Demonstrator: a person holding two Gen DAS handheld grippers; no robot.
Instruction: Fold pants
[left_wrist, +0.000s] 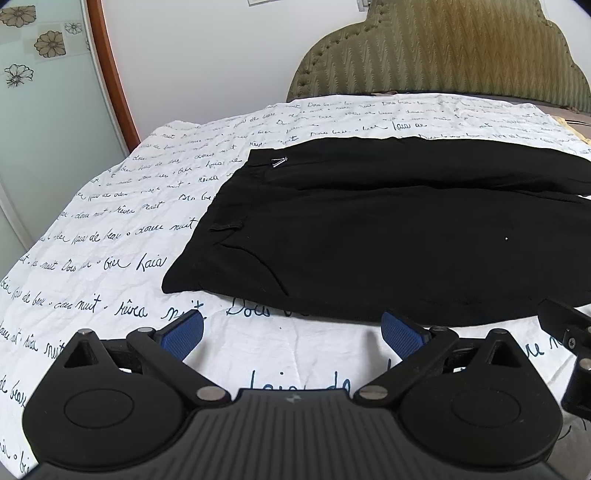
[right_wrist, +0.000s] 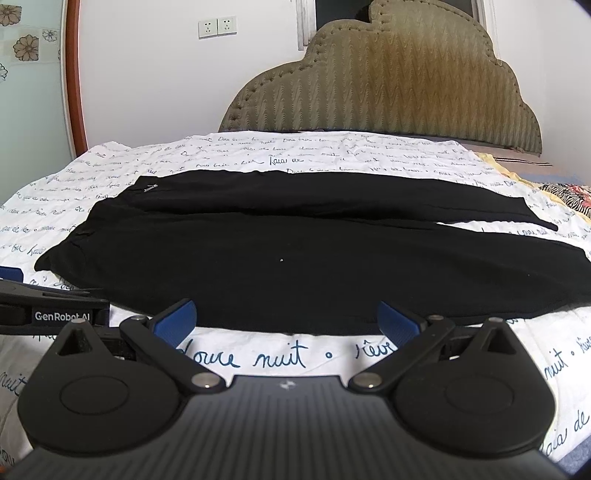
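Black pants (left_wrist: 388, 236) lie flat across the bed, waistband to the left, legs running right; a small metal clasp (left_wrist: 279, 161) shows near the waistband. The two legs part at the right end in the right wrist view (right_wrist: 295, 251). My left gripper (left_wrist: 291, 325) is open and empty, just short of the pants' near edge by the waist end. My right gripper (right_wrist: 286, 317) is open and empty at the near edge of the closer leg. The right gripper's side shows at the left view's right edge (left_wrist: 569, 332).
The bed has a white sheet with blue handwriting print (left_wrist: 110, 229). An olive padded headboard (right_wrist: 388, 81) stands behind. A glass door with a wooden frame (left_wrist: 107, 66) is at the left. A patterned cloth (right_wrist: 569, 199) lies at the bed's right edge.
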